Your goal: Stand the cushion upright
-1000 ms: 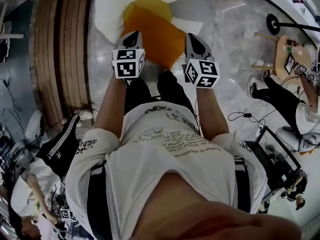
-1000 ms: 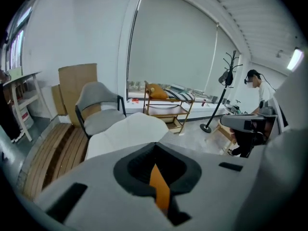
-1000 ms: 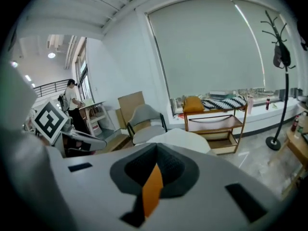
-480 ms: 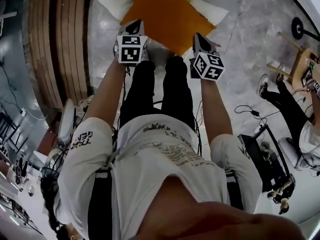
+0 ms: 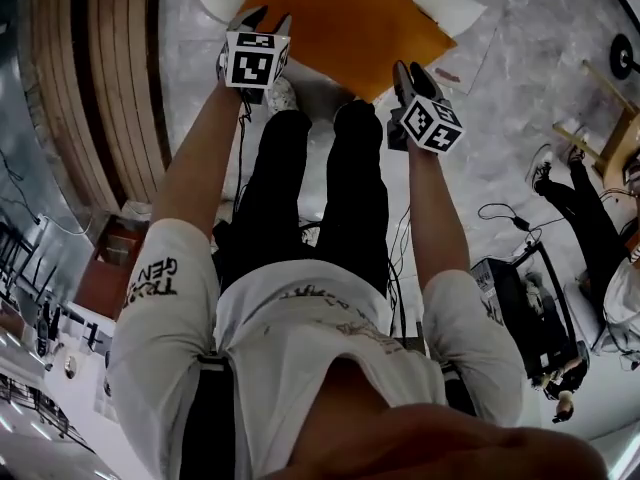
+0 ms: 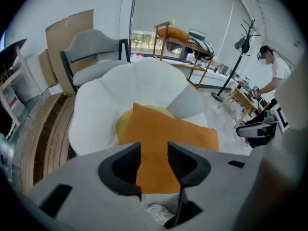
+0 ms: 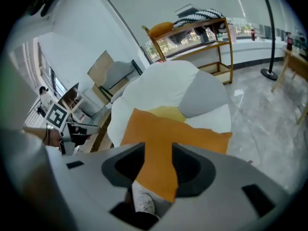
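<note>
head view alone: shirt (image 5: 300,338) below cushion (image 5: 340,18)

- Sleeve (image 5: 155,280): dark print, upside down in head view; "GEN" was legible, second line was not.
- Shirt front (image 5: 320,313): several lines of dark print, too distorted to read.
- Left cube (image 5: 254,60), right cube (image 5: 432,125): bore black-and-white square markers, no letters or numbers.
- No other readable text.

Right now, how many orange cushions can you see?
2. One orange cushion lies on the white chair; another orange cushion sits on the wooden shelf far behind. More may be hidden.
</note>
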Demonstrator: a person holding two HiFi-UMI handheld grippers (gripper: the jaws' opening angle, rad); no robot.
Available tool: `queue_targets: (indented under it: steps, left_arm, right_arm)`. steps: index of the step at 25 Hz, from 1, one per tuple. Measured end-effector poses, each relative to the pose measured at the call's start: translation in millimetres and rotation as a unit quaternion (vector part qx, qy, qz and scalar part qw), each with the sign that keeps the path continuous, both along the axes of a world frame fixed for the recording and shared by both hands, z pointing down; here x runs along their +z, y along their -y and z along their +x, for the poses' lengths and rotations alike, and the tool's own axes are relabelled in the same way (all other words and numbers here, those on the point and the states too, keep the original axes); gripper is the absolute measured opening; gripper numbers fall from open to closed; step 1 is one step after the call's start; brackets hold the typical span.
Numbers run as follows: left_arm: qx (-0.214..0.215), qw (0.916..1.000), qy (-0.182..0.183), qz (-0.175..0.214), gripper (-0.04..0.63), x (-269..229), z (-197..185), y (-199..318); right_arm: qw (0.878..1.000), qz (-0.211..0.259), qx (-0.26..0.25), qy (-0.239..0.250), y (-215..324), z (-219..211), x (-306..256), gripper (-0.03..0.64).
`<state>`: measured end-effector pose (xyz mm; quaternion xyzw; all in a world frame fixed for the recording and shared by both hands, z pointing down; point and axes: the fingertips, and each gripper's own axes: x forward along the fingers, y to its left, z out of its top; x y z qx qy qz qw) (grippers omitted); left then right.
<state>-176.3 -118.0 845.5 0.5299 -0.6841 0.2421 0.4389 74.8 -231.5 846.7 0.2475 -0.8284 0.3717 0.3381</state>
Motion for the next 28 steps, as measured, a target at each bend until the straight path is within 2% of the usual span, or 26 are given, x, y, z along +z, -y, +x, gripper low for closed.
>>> queue_targets:
  steps: [2, 4, 8, 15, 19, 21, 23, 25, 26, 28]
  left_arm:
    - [0.008, 0.9999, 0.002, -0.012, 0.19, 26, -5, 5]
    - [0.015, 0.9997, 0.006, -0.016, 0.237, 49, -13, 10]
    - [0.011, 0.9993, 0.007, -0.034, 0.281, 90, -26, 14]
    - [0.01, 0.9976, 0.01, -0.067, 0.33, 137, -58, 25]
    - [0.021, 0.9951, -0.007, -0.097, 0.334, 160, -56, 16]
    - [0.015, 0.9944, -0.027, -0.101, 0.334, 167, -50, 16]
    - [0.009, 0.9929, -0.057, -0.104, 0.245, 168, -42, 22]
    - [0.018, 0.9905, -0.065, -0.12, 0.131, 172, -31, 21]
    - [0.027, 0.9897, -0.062, -0.126, 0.083, 176, -26, 19]
    - [0.034, 0.9899, -0.06, -0.123, 0.036, 175, -21, 19]
  right_arm:
    - [1.0, -0.018, 0.02, -0.008, 6, 9, 27, 0.2]
    - [0.999, -0.029, 0.042, -0.02, 11, 17, 52, 0.224]
    - [0.996, -0.058, 0.061, -0.04, 14, 36, 95, 0.236]
    - [0.988, -0.062, 0.095, -0.104, 41, 59, 155, 0.279]
    - [0.982, -0.081, 0.1, -0.139, 44, 62, 178, 0.287]
    - [0.979, -0.087, 0.094, -0.159, 45, 63, 188, 0.287]
    - [0.976, -0.094, 0.089, -0.173, 50, 62, 196, 0.285]
    - [0.973, -0.11, 0.078, -0.186, 48, 63, 202, 0.282]
    - [0.972, -0.118, 0.071, -0.19, 47, 63, 203, 0.252]
    - [0.971, -0.126, 0.06, -0.193, 46, 61, 199, 0.188]
